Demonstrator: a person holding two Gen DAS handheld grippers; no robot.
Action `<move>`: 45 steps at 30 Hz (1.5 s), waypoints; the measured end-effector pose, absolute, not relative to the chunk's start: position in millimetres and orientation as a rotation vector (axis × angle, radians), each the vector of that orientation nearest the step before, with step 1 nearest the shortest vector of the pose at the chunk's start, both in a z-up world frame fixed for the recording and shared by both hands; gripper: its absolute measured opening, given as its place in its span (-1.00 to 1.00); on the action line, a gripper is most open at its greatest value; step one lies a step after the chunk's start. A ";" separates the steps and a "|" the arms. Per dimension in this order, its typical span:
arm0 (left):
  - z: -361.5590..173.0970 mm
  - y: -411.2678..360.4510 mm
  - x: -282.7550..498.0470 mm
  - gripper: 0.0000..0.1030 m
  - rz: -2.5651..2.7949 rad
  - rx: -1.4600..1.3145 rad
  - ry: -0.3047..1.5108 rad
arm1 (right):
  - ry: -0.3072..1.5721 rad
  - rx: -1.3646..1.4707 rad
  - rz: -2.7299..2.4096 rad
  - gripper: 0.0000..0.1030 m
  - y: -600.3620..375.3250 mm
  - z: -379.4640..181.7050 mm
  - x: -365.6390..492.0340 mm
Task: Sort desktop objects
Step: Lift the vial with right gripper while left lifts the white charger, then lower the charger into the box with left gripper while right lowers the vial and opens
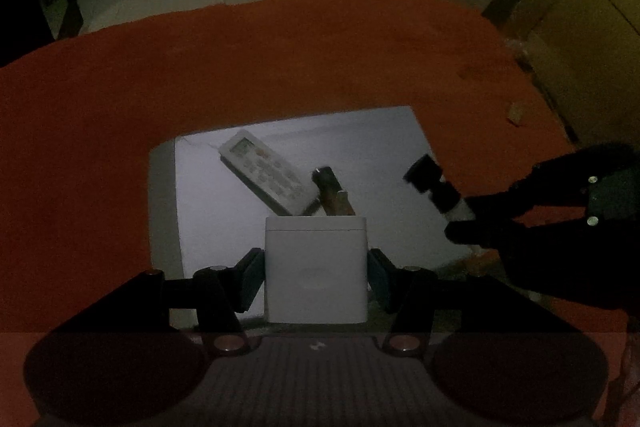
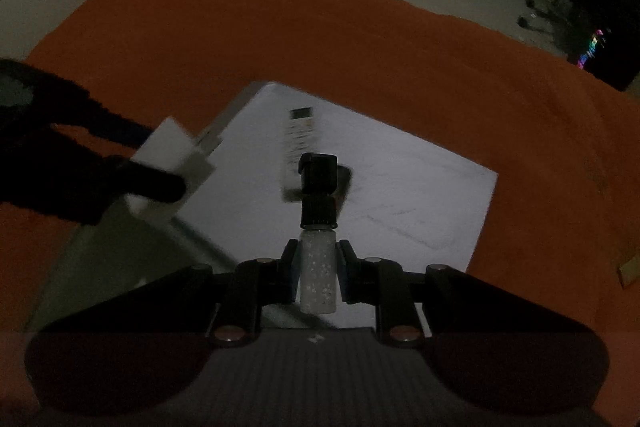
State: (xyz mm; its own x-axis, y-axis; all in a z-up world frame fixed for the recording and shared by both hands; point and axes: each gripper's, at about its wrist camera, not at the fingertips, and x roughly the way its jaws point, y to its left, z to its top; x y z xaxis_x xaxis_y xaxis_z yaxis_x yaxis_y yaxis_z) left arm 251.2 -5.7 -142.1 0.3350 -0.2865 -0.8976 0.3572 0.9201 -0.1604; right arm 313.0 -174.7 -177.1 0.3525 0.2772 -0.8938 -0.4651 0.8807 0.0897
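**Two items in hand above the white tray, two already inside**

The left gripper (image 1: 316,277) had its jaws pressed against both sides of a white box (image 1: 316,267), which it carried over the near edge of the white tray (image 1: 192,227). The right gripper (image 2: 319,273) was clamped on a small clear spray bottle (image 2: 319,267) with a black cap, likewise held above the tray rather than resting on anything. Each gripper showed in the other's view, off to the side, with its load.

Inside the tray lay a white remote control (image 1: 266,173), and just beside it a second, darker object (image 1: 334,193) that the dim light made hard to identify. The orange tablecloth (image 1: 280,59) around the tray looked almost bare; only a small tan scrap (image 1: 516,113) sat near its right edge, and whether that belonged to the job could not be told.

By that layout, the sorting seemed well along: two things were placed, two were in hand and not yet set down. What remained, most likely, was putting down the box and the bottle.
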 end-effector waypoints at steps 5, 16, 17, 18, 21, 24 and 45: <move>-140.9 -4.0 211.5 -0.02 -0.425 0.096 1.138 | 1.106 -0.222 0.554 -0.59 -167.3 -164.2 270.7; -166.6 -16.3 115.3 -0.02 -0.526 0.173 1.181 | 1.164 -0.236 0.639 -0.59 -153.4 -187.3 197.5; -170.1 -17.4 110.2 -0.02 -0.533 0.183 1.187 | 1.184 -0.230 0.643 -0.59 -153.5 -192.5 193.2; -173.6 -18.5 105.2 -0.02 -0.540 0.193 1.193 | 1.200 -0.233 0.648 -0.59 -153.0 -197.8 189.3; -185.1 -20.5 93.7 -0.02 -0.553 0.198 1.213 | 1.238 -0.237 0.652 -0.59 -152.0 -212.6 180.8; -200.5 -24.8 85.6 -0.02 -0.558 0.246 1.198 | 1.266 -0.233 0.653 -0.59 -152.2 -223.3 175.5; -268.2 -28.1 80.5 -0.02 -0.533 0.325 1.325 | 1.339 -0.586 0.640 -0.58 -139.1 -317.9 147.1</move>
